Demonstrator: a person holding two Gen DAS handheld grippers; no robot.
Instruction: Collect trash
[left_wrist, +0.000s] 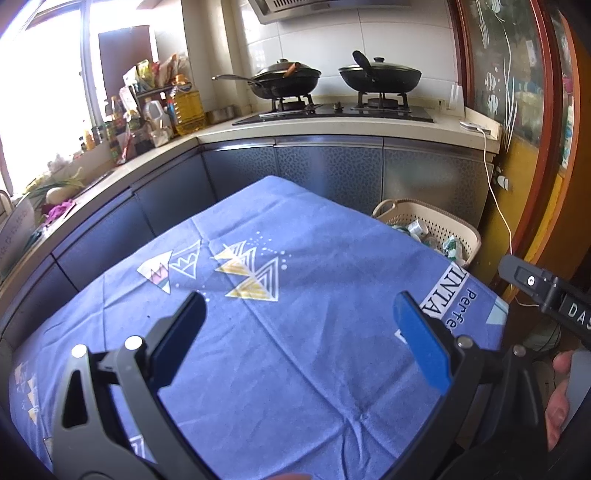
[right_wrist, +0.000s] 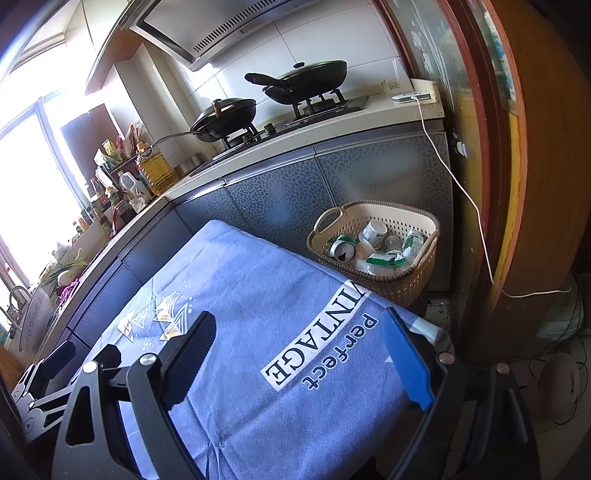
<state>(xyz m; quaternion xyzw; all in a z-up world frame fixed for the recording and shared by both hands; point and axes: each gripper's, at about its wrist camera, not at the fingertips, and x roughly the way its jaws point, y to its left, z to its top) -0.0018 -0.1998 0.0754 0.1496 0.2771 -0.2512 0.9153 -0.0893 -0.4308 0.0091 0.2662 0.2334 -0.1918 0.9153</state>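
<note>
A beige perforated basket (right_wrist: 417, 225) stands on the floor past the table's far right corner. It holds several pieces of trash: a green can (right_wrist: 341, 249), a white cup (right_wrist: 375, 232) and green-and-white cartons (right_wrist: 384, 260). The basket also shows in the left wrist view (left_wrist: 443, 221). A table with a blue cloth (left_wrist: 280, 332) fills the foreground; it also shows in the right wrist view (right_wrist: 258, 295). My left gripper (left_wrist: 299, 314) is open and empty above the cloth. My right gripper (right_wrist: 299, 332) is open and empty above the cloth's right part, short of the basket.
A kitchen counter (left_wrist: 332, 129) with a gas stove and two black pans (left_wrist: 380, 75) runs behind the table. Bottles and packets (left_wrist: 155, 103) crowd the left corner. A white cable (right_wrist: 476, 206) hangs by the wooden door frame on the right.
</note>
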